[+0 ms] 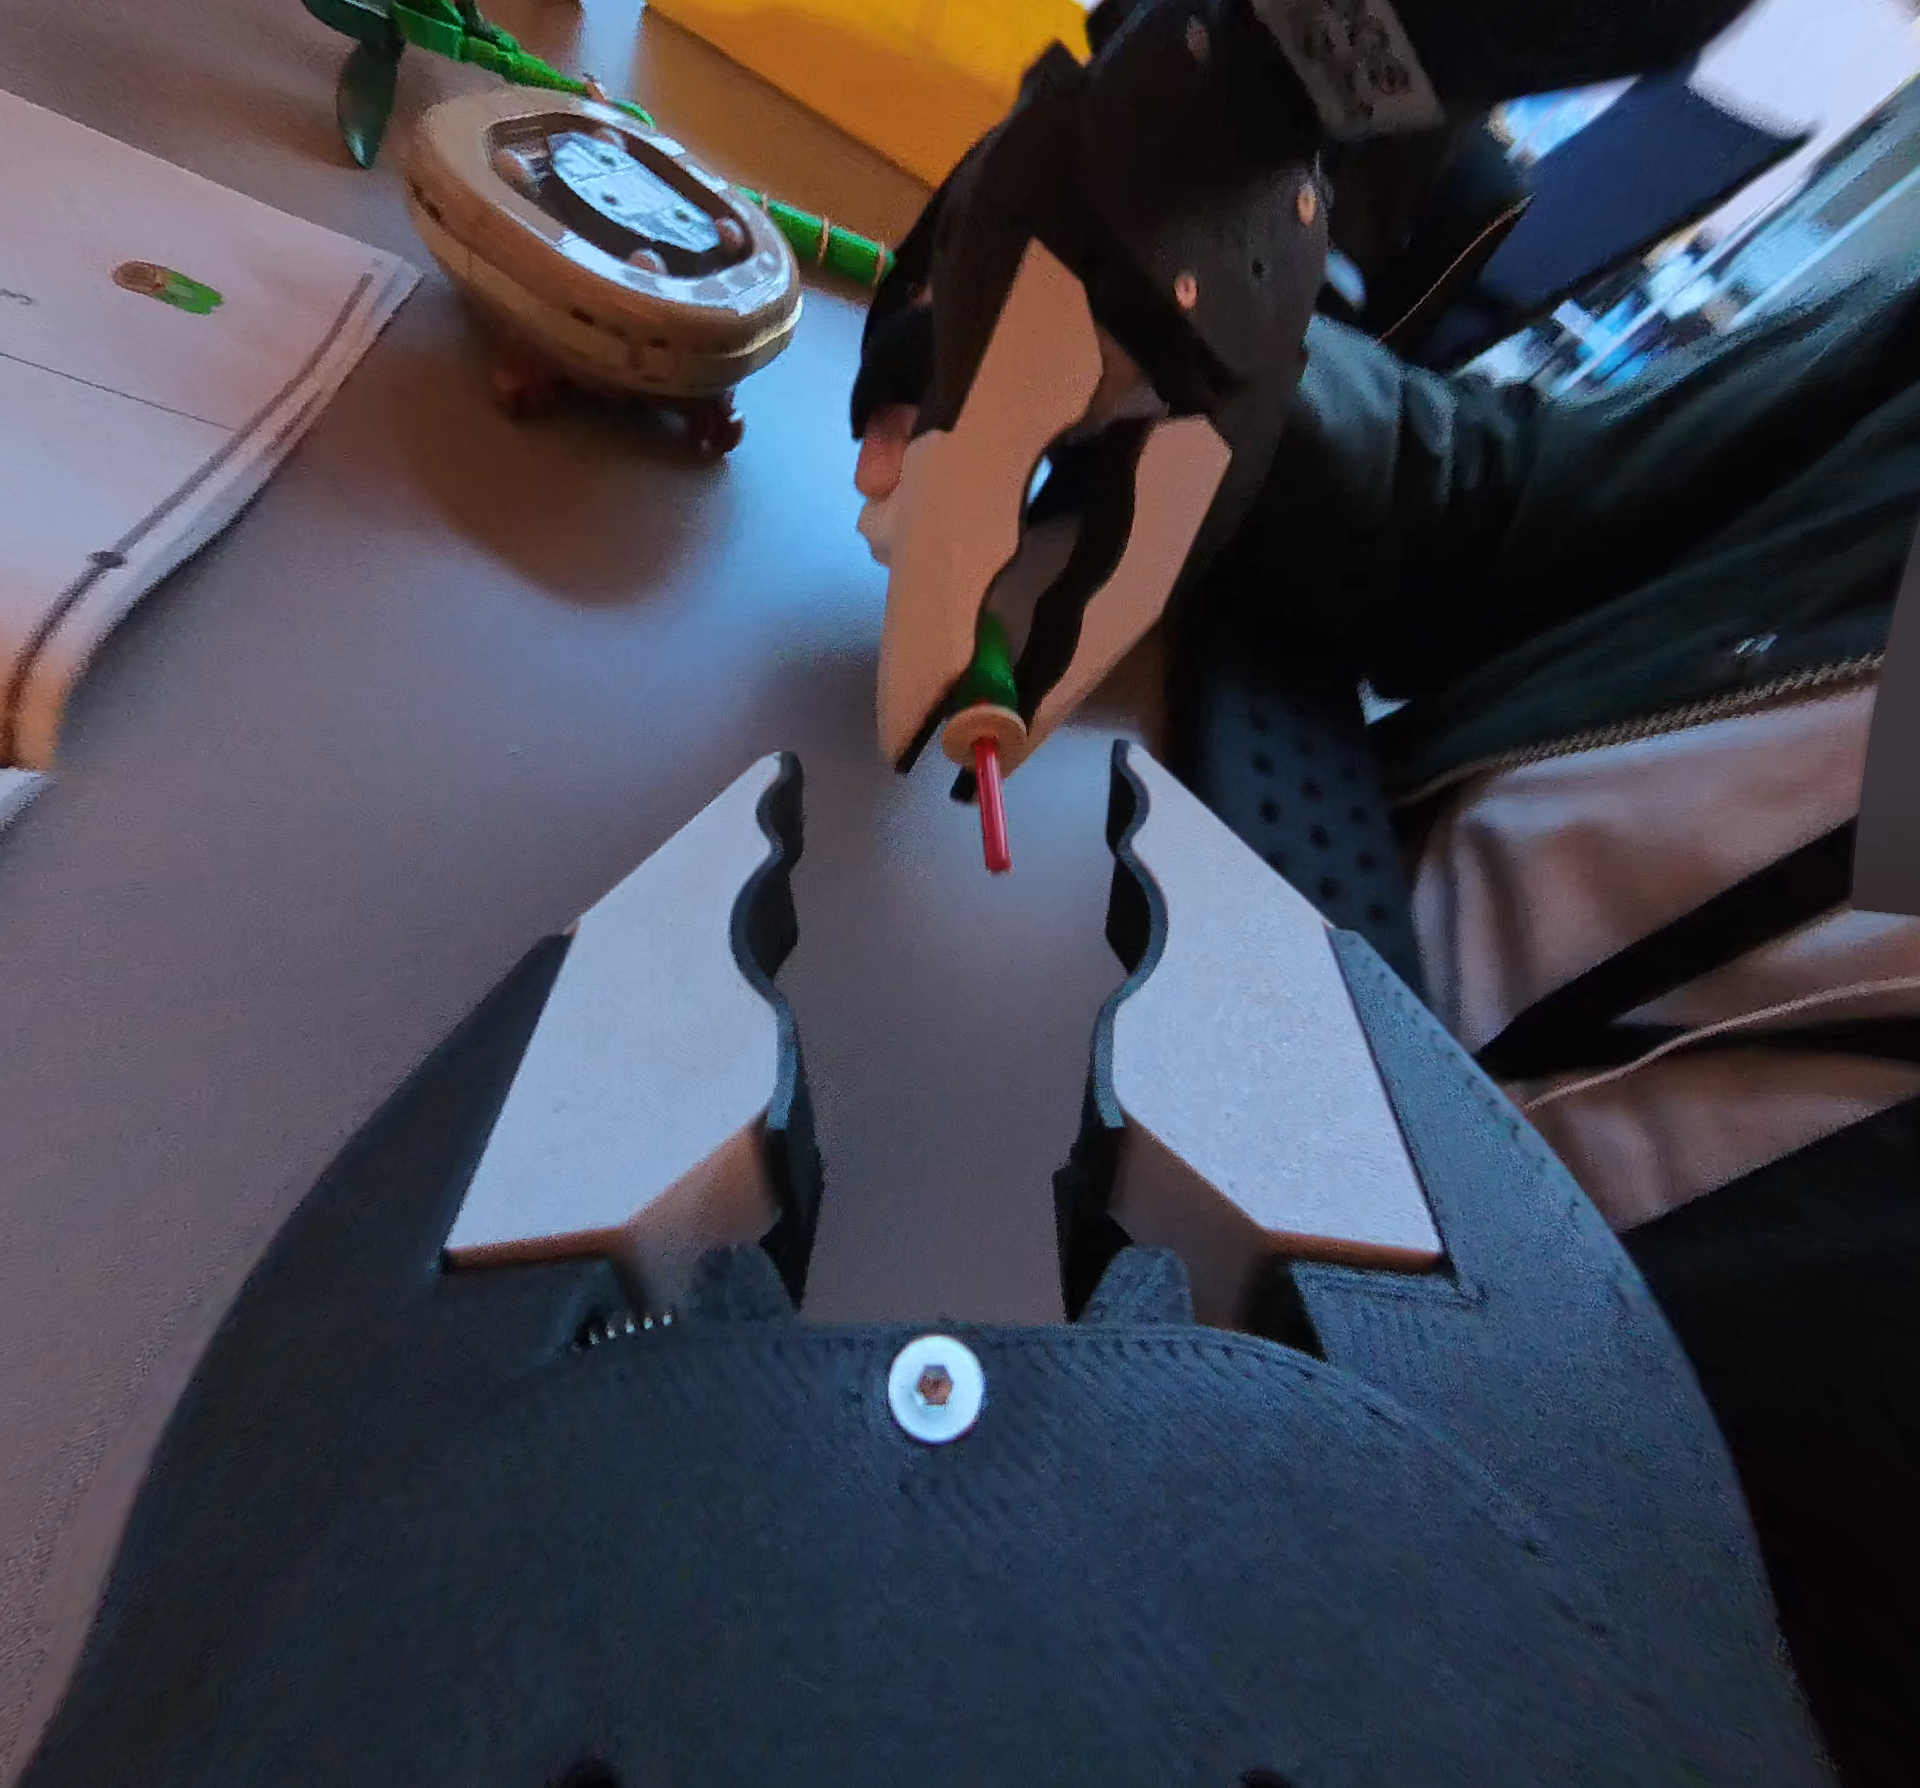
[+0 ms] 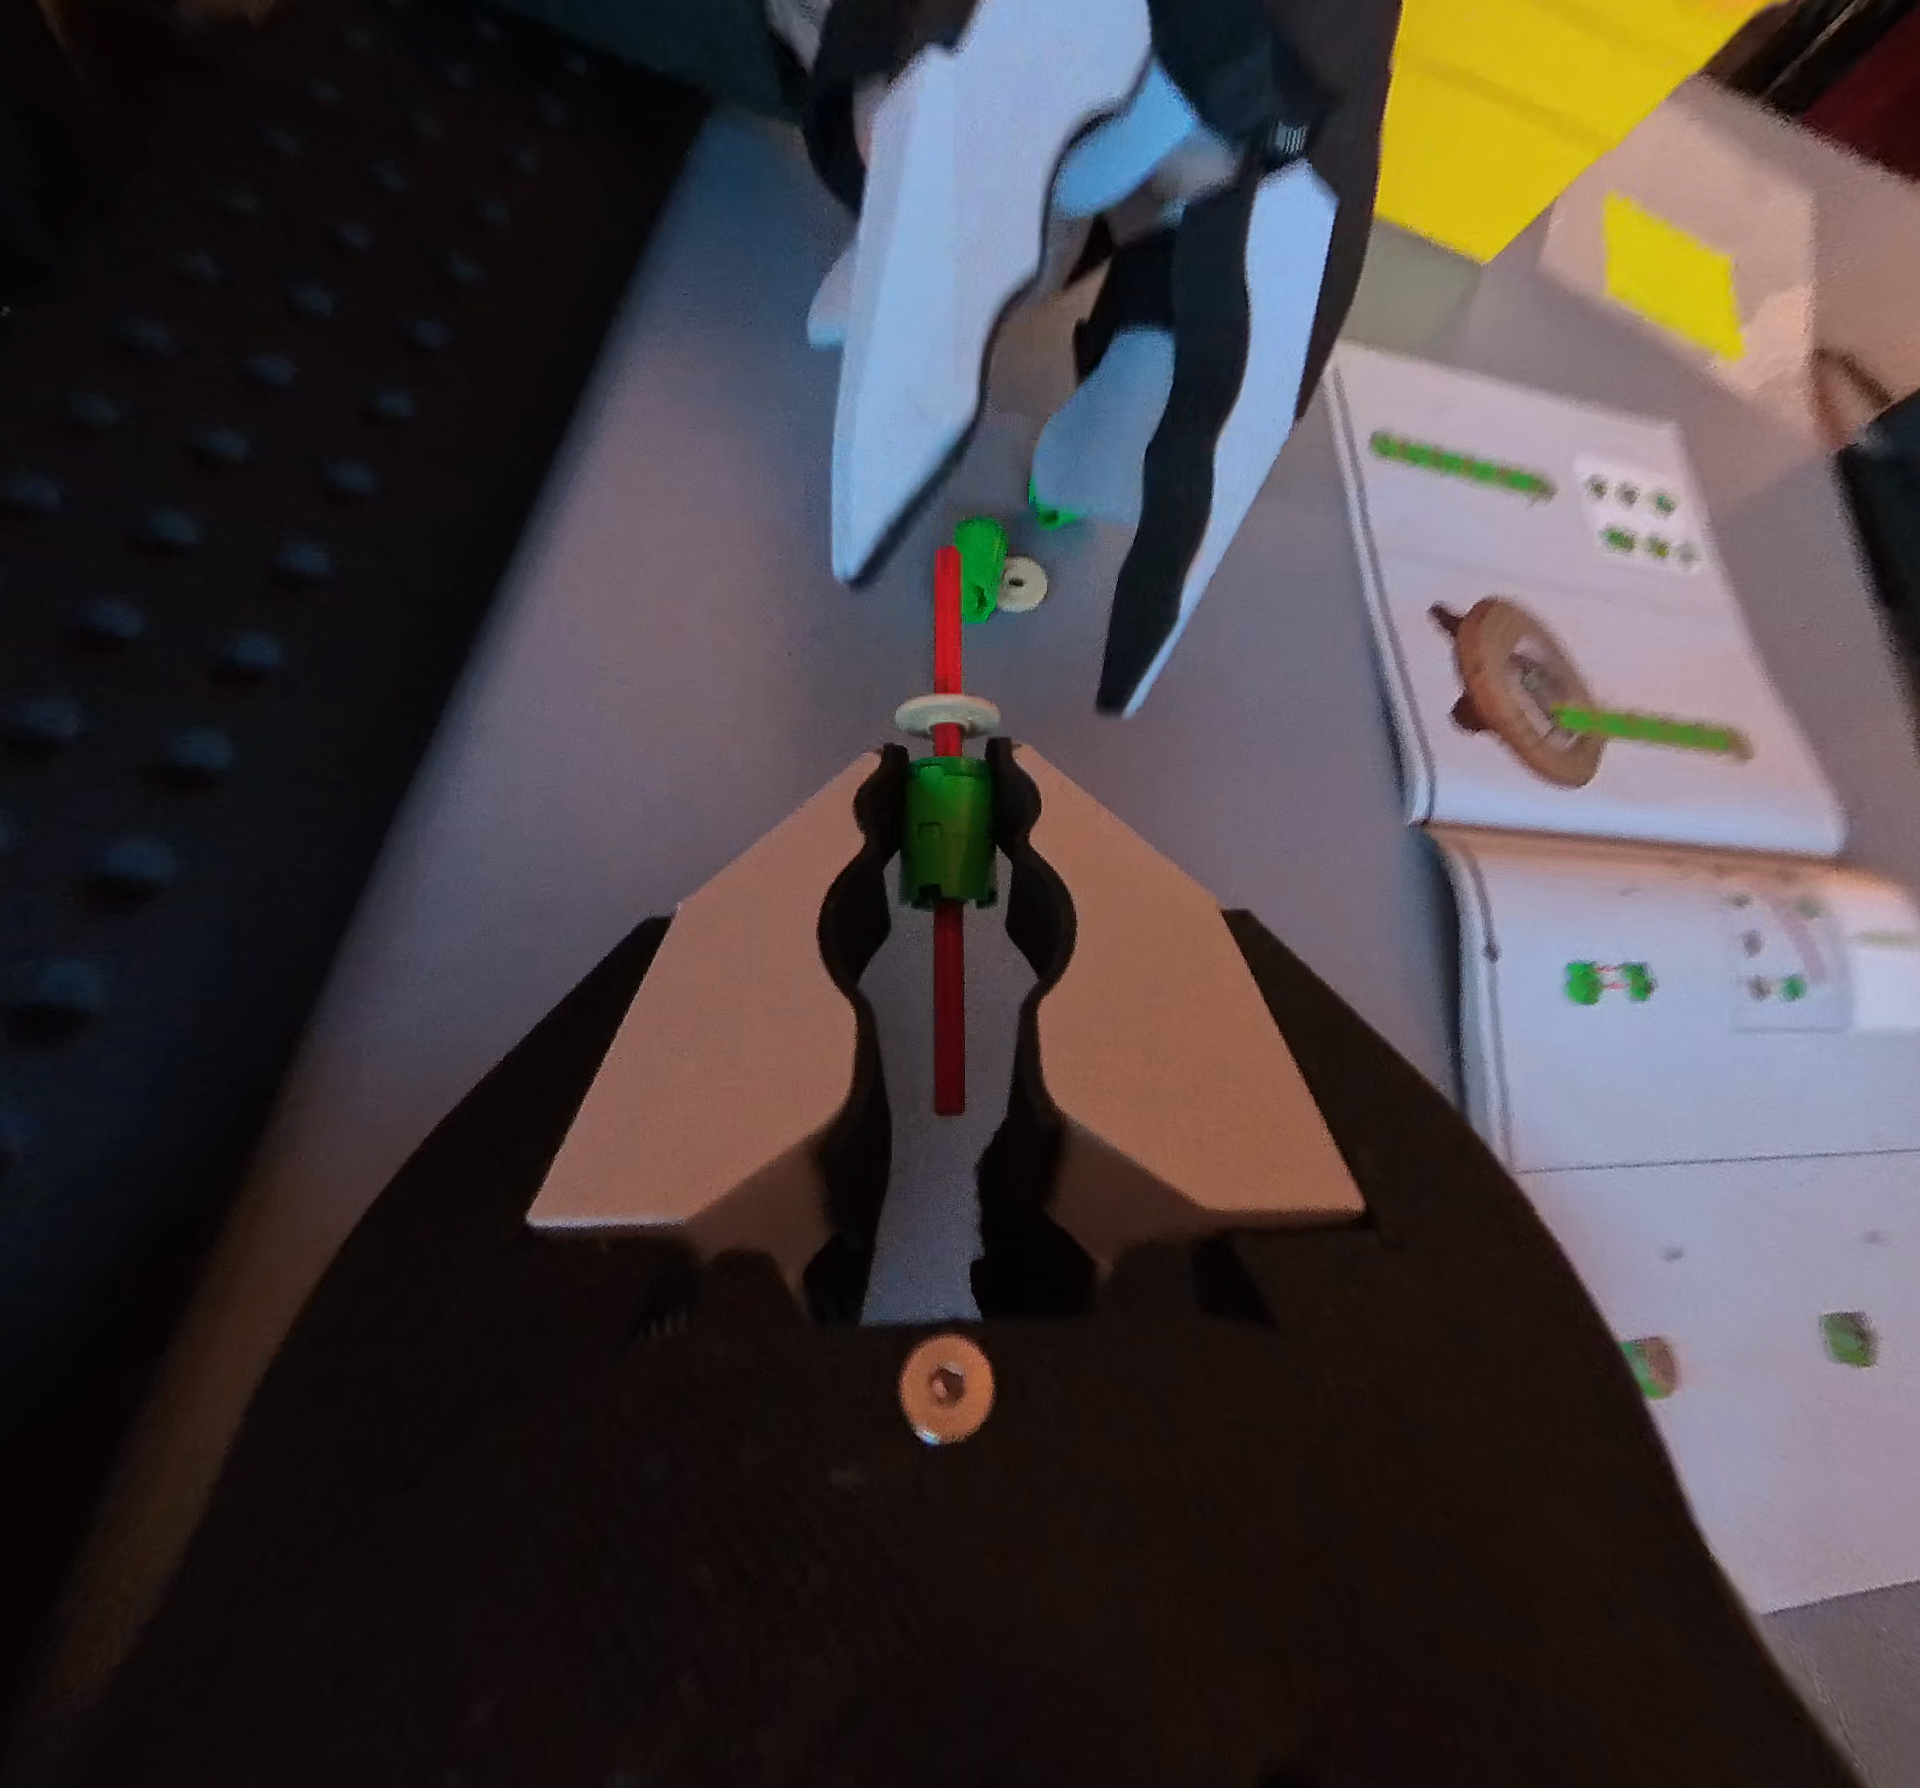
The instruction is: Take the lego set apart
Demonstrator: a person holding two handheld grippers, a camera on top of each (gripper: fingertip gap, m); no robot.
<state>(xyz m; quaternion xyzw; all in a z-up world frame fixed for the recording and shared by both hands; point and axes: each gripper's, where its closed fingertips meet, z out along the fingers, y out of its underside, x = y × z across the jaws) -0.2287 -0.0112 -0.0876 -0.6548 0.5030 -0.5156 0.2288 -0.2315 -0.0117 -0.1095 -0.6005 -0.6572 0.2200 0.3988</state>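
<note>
My right gripper (image 2: 943, 759) is shut on a green round lego piece (image 2: 945, 845) threaded on a red axle (image 2: 948, 1011), with a tan disc (image 2: 945, 712) just past the fingertips. The same gripper (image 1: 971, 736) shows in the left wrist view, held above the table with the red axle (image 1: 990, 808) pointing at my left gripper (image 1: 956, 762), which is open and empty just short of the axle tip. The left gripper (image 2: 977, 642) also shows in the right wrist view. Loose green pieces (image 2: 979, 564) and a tan disc (image 2: 1023, 585) lie on the table beyond.
A tan lego pot (image 1: 597, 258) with a green stem (image 1: 457, 24) stands at the far left. An open instruction booklet (image 1: 135, 408) (image 2: 1590, 595) lies on the table. A yellow box (image 1: 883, 3) stands behind. A person's sleeve (image 1: 1558, 533) is on the right. Only a small space, under 4 cm, lies between the two pairs of fingers.
</note>
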